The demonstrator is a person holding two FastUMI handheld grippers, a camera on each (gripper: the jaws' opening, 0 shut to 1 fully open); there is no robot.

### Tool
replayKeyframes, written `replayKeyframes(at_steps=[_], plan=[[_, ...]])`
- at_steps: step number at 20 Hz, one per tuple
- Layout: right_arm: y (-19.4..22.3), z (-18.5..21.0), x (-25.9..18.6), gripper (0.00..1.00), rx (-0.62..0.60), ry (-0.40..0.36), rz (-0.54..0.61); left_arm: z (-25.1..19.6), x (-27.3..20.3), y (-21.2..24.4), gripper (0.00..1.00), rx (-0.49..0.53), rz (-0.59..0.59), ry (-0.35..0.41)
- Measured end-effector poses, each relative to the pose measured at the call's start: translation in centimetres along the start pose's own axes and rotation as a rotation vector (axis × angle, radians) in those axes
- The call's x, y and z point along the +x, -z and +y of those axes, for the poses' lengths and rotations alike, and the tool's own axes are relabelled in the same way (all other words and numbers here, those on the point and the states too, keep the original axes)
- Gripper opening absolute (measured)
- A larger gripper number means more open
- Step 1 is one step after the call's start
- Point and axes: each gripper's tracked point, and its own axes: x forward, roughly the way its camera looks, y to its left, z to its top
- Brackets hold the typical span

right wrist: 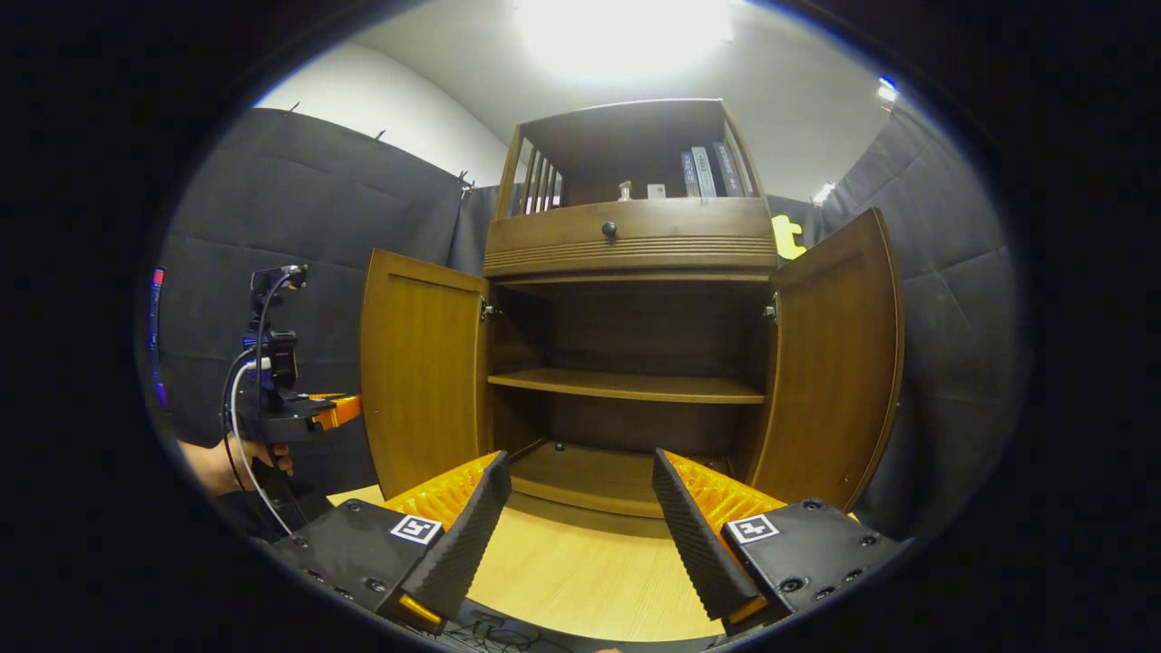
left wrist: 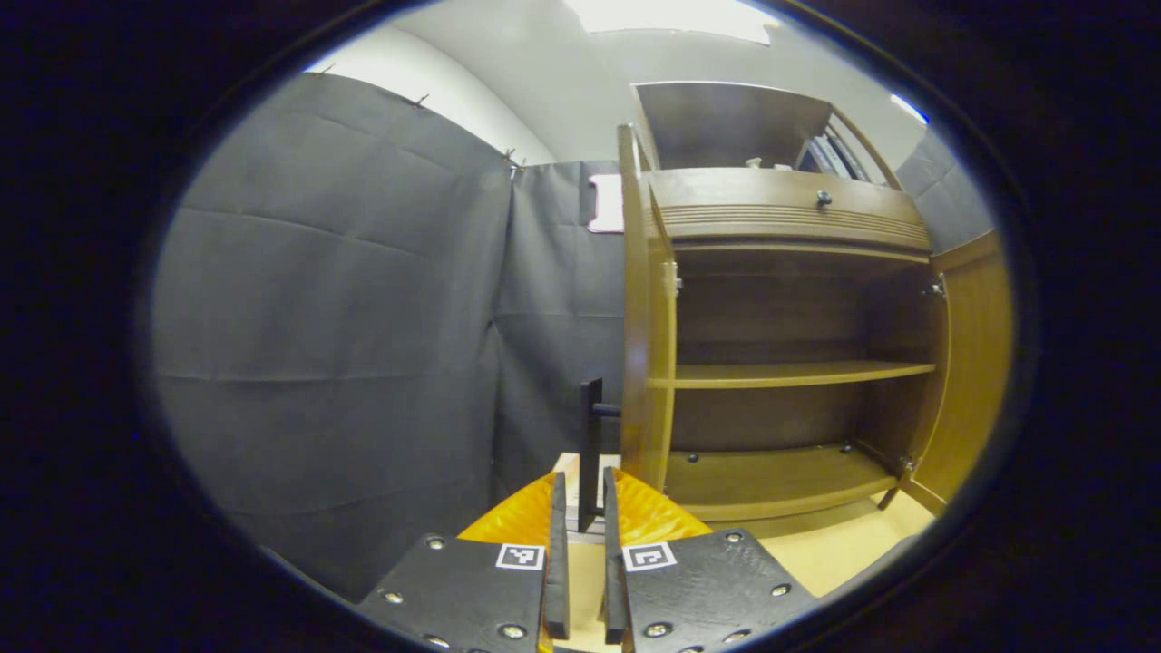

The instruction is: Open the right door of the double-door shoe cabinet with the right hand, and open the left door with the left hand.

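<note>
Left gripper view: looked along the left tongs (left wrist: 583, 517), fingers nearly together, with the black handle (left wrist: 590, 435) of the left door (left wrist: 646, 345) between them. Could not tell if both fingers pressed on it. Saw that door edge-on, swung wide out from the shoe cabinet (left wrist: 780, 218). Saw the right door (left wrist: 975, 363) swung out too, on the far side.

Right gripper view: found the right tongs (right wrist: 580, 508) wide apart, holding nothing, low in front of the cabinet and apart from both doors. Saw a hand (right wrist: 222, 462) holding the left tongs right at the outer face of the left door.

Judged both doors as open already, so little left to do. Judged the doors as stiff wood boards, not hard to swing, turning on hinges at the outer sides. Best held by the thin handle bar, far from the hinge, and moved in a curve, not pulled straight. Might slip off the smooth bar if held loosely.

Around them: a bare shelf (right wrist: 626, 385) inside, a drawer with a dark knob (right wrist: 609, 229) above, some books (right wrist: 707, 170) on top, a pale bench (right wrist: 580, 571) under the cabinet. Dark cloth wall near the left door's outer face, so maybe not much room to swing further. Saw nothing between the tongs and the doors.
</note>
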Motion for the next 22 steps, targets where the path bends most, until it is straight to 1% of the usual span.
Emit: replayKeyframes(at_steps=[1,3,4,5,6,8,9,10,11,14,15,17,18,20,22], plan=[[-0.1,0.1,-0.2,0.98,0.005,-0.008,-0.002,0.2,-0.1,0.1,0.19,-0.010,0.003,-0.006],[0.0,-0.5,-0.5,0.99,0.003,0.002,0.000,0.5,-1.3,0.3,0.19,-0.009,0.003,-0.011],[-0.1,-0.9,-0.7,0.97,0.001,0.008,-0.001,0.2,-1.8,0.2,0.19,-0.010,0.002,-0.004],[-0.3,-1.2,-0.8,0.99,0.003,0.010,-0.004,-0.4,-2.7,0.1,0.19,-0.010,0.002,0.008],[-0.5,-1.6,-1.2,0.97,0.008,0.010,-0.009,-1.1,-3.7,0.0,0.19,-0.006,0.004,0.018],[-0.8,-2.4,-1.9,1.00,0.014,0.010,-0.013,-3.0,-5.7,-0.6,0.19,0.002,0.001,0.051],[-0.8,-2.8,-2.4,0.99,0.017,0.008,-0.008,-4.1,-7.0,-1.1,0.17,0.004,-0.004,0.068],[-0.8,-3.5,-3.0,0.99,0.019,0.013,-0.005,-5.1,-8.1,-1.5,0.19,0.004,-0.007,0.087],[-1.0,-4.2,-3.6,0.97,0.020,0.023,-0.008,-6.3,-9.2,-1.9,0.18,0.005,-0.013,0.103],[-1.5,-6.1,-5.1,0.97,0.023,0.054,-0.020,-9.1,-12.0,-3.3,0.15,-0.001,-0.026,0.142],[-1.7,-6.7,-5.6,0.99,0.024,0.065,-0.024,-9.9,-13.0,-3.6,0.14,-0.002,-0.029,0.151],[-1.8,-7.7,-6.5,0.99,0.032,0.085,-0.032,-11.1,-14.6,-4.0,0.18,0.007,-0.034,0.163],[-1.9,-8.1,-6.9,0.97,0.036,0.096,-0.039,-11.5,-15.4,-4.2,0.19,0.018,-0.040,0.165],[-1.9,-8.9,-7.7,0.99,0.035,0.120,-0.045,-12.3,-16.9,-4.1,0.19,0.039,-0.045,0.171],[-1.6,-9.4,-8.4,0.99,0.033,0.134,-0.044,-13.1,-18.1,-3.6,0.19,0.036,-0.032,0.180]])
